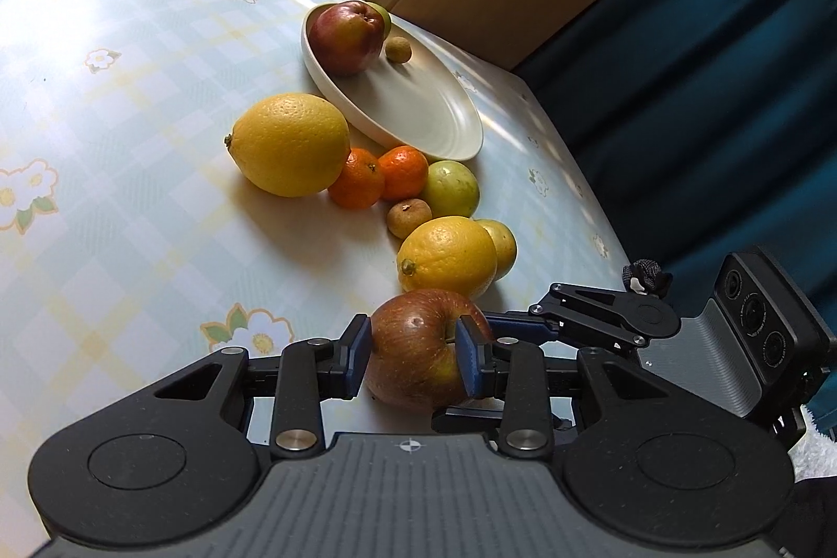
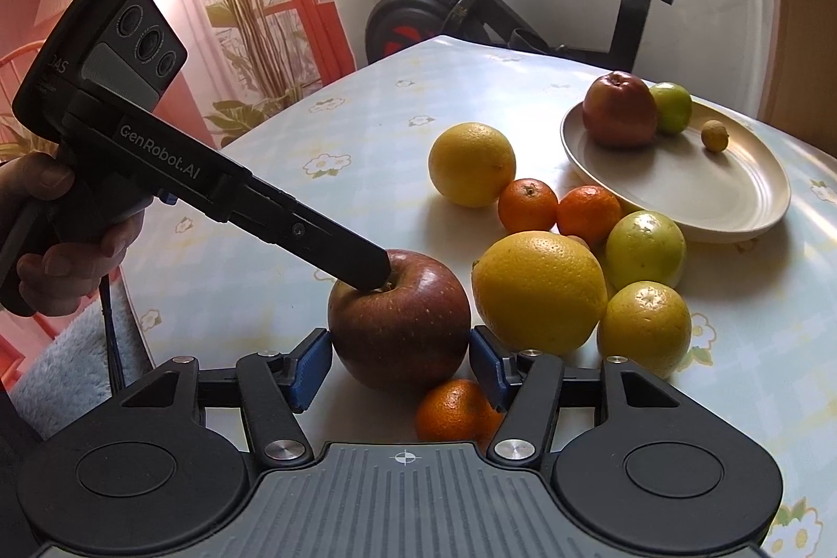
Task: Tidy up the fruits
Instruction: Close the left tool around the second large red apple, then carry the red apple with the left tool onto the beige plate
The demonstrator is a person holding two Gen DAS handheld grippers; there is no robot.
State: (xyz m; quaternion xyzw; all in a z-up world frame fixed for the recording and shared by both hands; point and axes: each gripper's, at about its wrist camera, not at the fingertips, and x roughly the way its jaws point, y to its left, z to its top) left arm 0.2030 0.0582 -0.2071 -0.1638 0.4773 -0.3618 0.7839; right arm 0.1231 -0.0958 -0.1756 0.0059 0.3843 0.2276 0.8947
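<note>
Floral checked tablecloth (image 2: pixel 324 129), exercise bike (image 2: pixel 444 3) behind, perhaps curtains (image 1: pixel 706 61)

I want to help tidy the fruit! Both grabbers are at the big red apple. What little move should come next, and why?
Probably close the right gripper on the near apple. Its pads sit either side with gaps, while the left gripper already pinches that apple from above. Once right holds it, left can let go, and the apple can go to the plate beside the other apple.
</note>
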